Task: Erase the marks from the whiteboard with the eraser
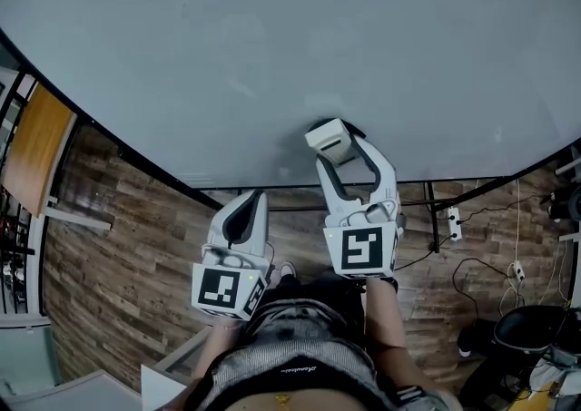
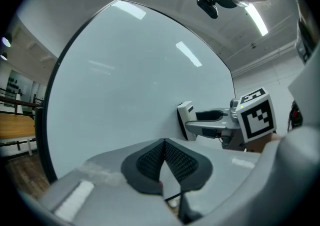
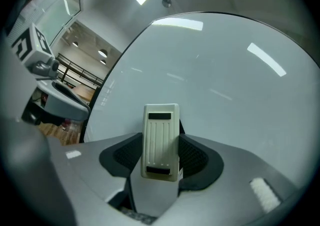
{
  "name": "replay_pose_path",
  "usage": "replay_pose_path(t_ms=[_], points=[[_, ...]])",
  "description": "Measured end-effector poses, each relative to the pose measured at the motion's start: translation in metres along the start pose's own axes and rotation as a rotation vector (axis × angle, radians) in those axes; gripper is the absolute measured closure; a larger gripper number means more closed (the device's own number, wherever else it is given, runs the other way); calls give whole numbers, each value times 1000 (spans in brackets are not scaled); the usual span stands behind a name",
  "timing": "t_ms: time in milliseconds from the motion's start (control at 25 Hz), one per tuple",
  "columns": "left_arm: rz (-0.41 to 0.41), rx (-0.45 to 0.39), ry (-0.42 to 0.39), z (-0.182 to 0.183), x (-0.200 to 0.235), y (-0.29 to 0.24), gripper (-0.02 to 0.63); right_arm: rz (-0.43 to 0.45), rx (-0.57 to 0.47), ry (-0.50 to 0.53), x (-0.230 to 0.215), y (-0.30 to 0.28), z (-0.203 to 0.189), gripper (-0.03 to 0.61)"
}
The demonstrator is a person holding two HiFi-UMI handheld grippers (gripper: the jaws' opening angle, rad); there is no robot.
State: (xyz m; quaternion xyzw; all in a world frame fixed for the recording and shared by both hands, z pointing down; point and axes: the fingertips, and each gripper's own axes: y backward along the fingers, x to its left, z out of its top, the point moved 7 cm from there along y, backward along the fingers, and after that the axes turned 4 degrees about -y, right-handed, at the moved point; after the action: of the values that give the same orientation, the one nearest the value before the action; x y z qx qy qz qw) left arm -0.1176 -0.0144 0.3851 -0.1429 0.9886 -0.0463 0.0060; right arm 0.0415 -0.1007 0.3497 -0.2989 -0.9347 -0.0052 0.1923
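Our right tongs (image 1: 332, 148) clamp the white eraser (image 3: 161, 137), its pad side against the whiteboard (image 1: 272, 55) near the lower edge. Our left tongs (image 2: 164, 156) sit closed and empty, apart from the board.

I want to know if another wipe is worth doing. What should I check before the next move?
1. Eraser held by the right gripper, jaws shut on it: ok.
2. Eraser's dark pad side faces the whiteboard and seems to touch it, going by the left gripper view: ok.
3. Marks left to erase: none visible in any view, but parts of the board lie out of frame: cannot tell.
4. Left gripper shut, empty, apart from the eraser: ok.
5. Nothing else on the board surface in the eraser's way: ok.
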Motion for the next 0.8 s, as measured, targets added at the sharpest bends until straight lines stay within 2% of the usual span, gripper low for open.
replay_pose_path(t_ms=[520,800], points=[[-84,6,-24,9,-109,-67,609,19,0,-11,-104,51,-49,345],[-90,9,-29,11,-163,-90,609,38,-7,-34,-151,73,-68,348]])
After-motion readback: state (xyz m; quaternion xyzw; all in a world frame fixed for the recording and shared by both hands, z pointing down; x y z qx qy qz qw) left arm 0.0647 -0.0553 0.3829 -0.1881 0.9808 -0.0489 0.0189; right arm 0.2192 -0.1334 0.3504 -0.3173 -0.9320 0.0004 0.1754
